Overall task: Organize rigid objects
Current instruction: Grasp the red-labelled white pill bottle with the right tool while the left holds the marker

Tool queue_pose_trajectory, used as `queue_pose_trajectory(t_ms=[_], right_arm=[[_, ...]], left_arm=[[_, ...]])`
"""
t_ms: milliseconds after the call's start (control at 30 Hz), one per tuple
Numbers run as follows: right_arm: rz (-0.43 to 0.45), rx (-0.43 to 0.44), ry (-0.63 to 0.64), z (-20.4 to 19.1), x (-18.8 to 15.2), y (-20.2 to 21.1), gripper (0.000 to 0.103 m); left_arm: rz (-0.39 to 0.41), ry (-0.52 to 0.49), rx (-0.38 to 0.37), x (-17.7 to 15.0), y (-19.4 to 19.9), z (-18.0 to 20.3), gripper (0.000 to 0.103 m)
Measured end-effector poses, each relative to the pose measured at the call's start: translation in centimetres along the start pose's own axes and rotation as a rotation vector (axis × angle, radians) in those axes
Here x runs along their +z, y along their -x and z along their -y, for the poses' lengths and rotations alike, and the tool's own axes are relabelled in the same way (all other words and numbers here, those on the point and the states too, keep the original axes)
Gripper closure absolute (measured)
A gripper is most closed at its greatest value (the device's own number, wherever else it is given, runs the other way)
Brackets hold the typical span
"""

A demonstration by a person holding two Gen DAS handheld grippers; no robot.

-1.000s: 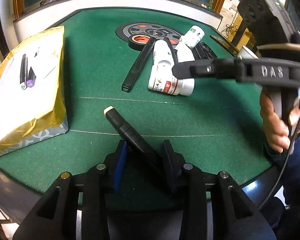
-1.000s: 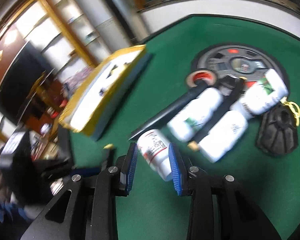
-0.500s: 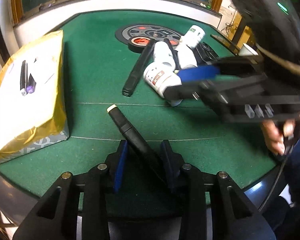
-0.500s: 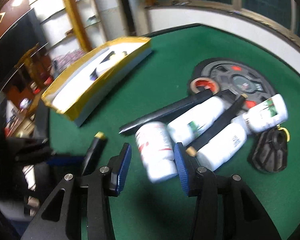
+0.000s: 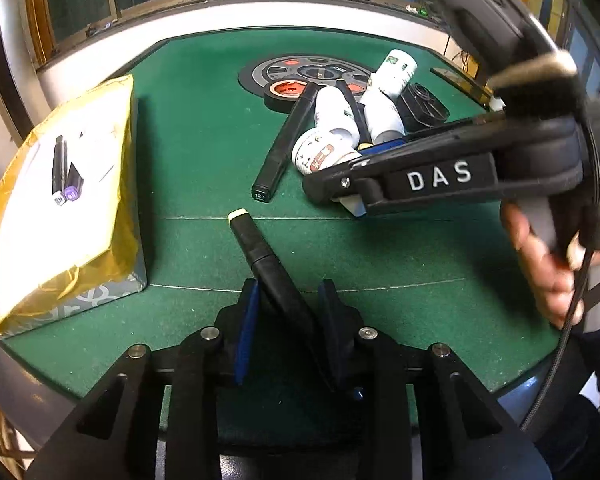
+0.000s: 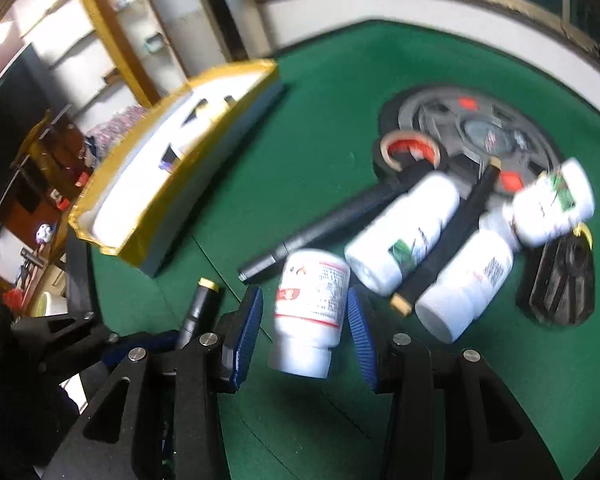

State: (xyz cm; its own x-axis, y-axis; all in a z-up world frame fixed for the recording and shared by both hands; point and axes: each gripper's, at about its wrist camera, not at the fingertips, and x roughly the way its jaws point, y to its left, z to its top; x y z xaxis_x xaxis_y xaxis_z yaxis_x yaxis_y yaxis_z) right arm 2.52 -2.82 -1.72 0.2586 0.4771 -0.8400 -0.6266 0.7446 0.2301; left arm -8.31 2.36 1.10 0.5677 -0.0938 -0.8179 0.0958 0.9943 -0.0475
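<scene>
Green felt table seen from both wrist cameras. The left gripper straddles a black marker with a cream end cap, which lies on the felt at the near middle and points toward the far left; its jaws are closing, and the marker's barrel passes diagonally between the blue pads, appearing to touch both, though the contact is partly hidden. The right gripper stands over a white bottle with a red label, cap toward the camera; its jaws are closing with the bottle between them, a narrow gap showing on each side, so the pads do not yet press it. In the left view this gripper enters from the right, carried by a hand.

Far of the bottle lies a cluster: a long black marker, two white bottles with green labels, a further white bottle, a thin black pen between them, a roll of tape, a weight plate and a black plastic part.

At the left edge sits a gold-wrapped box holding two markers.
</scene>
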Motion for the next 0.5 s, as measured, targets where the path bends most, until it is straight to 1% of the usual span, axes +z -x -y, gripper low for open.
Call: queue_pose_trajectory(t_ms=[33,67,100,233,333,433,500], right_arm=[[0.025,-0.010,0.010,-0.1,-0.1,0.2,0.066],[0.023,-0.019,0.020,-0.2,-0.2,0.2,0.066],[0.025,-0.015,0.018,-0.1,-0.3,0.2,0.070],[0.050,-0.001,-0.002,0.4,-0.8,0.8,0.071],[0.069,0.015,-0.019,0.9,-1.0,1.6,0.071],[0.078,0.027,-0.028,1.1,-1.2,1.8,0.071],[0.081,0.030,-0.032,1.1,-1.1,1.9,0.071]], left_arm=[[-0.002,0.009,-0.006,0.1,0.0,-0.2,0.076],[-0.003,0.016,-0.009,0.1,0.0,-0.3,0.077],[-0.003,0.028,-0.013,0.2,0.0,-0.4,0.077],[0.026,0.061,-0.017,-0.1,0.1,-1.0,0.083],[0.043,0.121,-0.071,-0.3,0.4,-1.7,0.086],[0.056,0.123,-0.076,-0.2,0.7,-1.6,0.088],[0.048,0.102,-0.054,0.1,0.7,-1.3,0.088]])
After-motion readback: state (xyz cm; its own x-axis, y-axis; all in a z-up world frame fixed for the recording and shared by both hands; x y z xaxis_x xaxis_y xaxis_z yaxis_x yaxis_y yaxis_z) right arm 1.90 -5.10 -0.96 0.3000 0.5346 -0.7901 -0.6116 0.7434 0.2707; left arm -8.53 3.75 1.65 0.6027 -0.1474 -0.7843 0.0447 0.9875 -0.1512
